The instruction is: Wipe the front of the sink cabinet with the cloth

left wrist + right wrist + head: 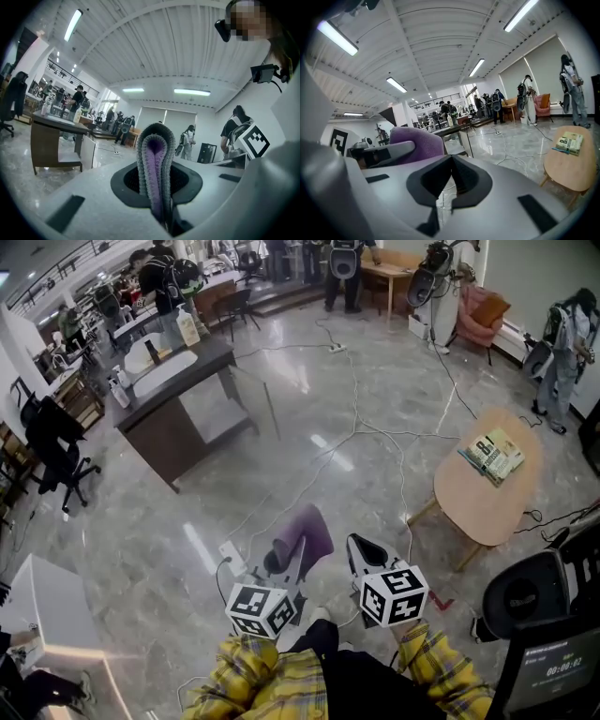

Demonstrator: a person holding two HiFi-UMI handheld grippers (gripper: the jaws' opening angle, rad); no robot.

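Observation:
The sink cabinet [178, 404], dark with a white basin and a soap bottle on top, stands far off at the upper left of the head view, one door hanging open. It also shows at the left of the left gripper view, as a dark cabinet [49, 140]. My left gripper [287, 557] is shut on a folded purple cloth [307, 527], which stands up between the jaws [155, 161]. Beside it, my right gripper [361, 551] is shut with nothing in it [450, 180]. Both are held low over the floor in front of me.
Cables [354, 432] and a power strip [232, 557] lie across the glossy marble floor between me and the cabinet. An oval wooden table [487, 493] with a book [493, 455] is to the right. An office chair [52, 451] is at left. People stand at the far end.

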